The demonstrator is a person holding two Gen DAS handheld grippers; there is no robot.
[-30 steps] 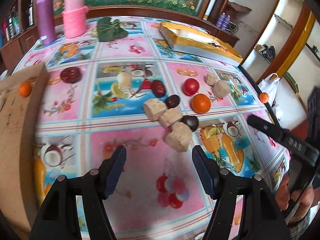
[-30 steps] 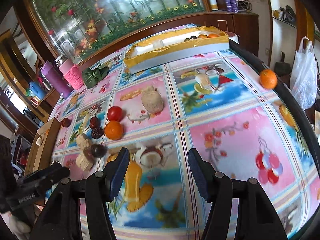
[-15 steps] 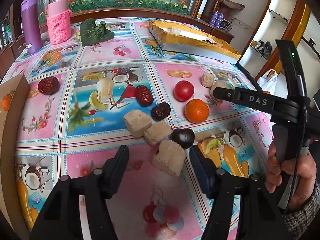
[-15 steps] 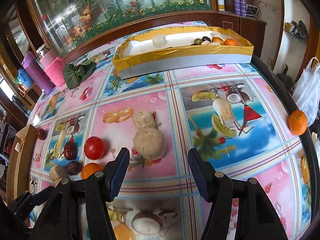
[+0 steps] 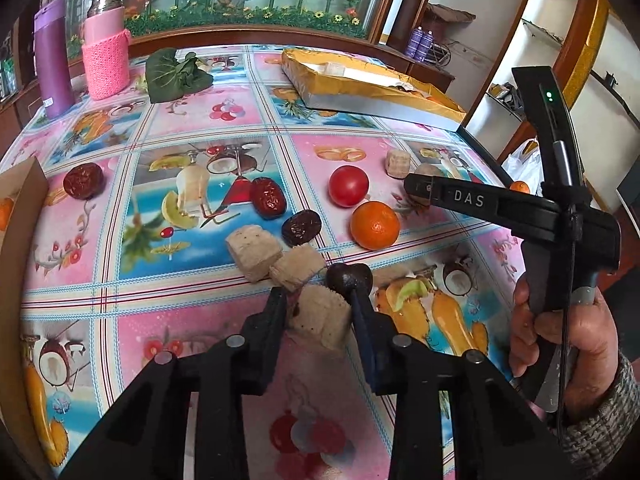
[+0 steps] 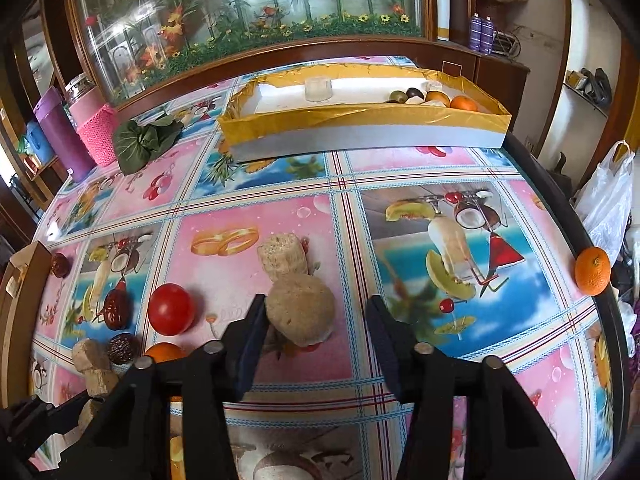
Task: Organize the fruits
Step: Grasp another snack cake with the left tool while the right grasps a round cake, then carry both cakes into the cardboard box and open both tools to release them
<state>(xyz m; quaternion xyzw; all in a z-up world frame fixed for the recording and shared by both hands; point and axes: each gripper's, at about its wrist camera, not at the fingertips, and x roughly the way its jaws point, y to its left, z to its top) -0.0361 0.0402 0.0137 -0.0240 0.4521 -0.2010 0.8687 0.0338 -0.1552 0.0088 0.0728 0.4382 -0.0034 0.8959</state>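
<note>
Two grippers work a fruit-print tablecloth point(image 5: 100, 240). Left gripper point(image 5: 318, 306), its jaws just closing, clamps a beige chunk point(image 5: 320, 320) beside a dark fruit point(image 5: 350, 276) and two more chunks. Right gripper point(image 6: 316, 320), jaws also just narrowing, straddles a round beige lump point(image 6: 302, 310); its left pad touches, the right stands clear. Nearby lie a tomato point(image 6: 171, 309), an orange point(image 5: 375, 225) and dates; a gold-lined box point(image 6: 360, 128) at the far edge holds sorted fruit.
</note>
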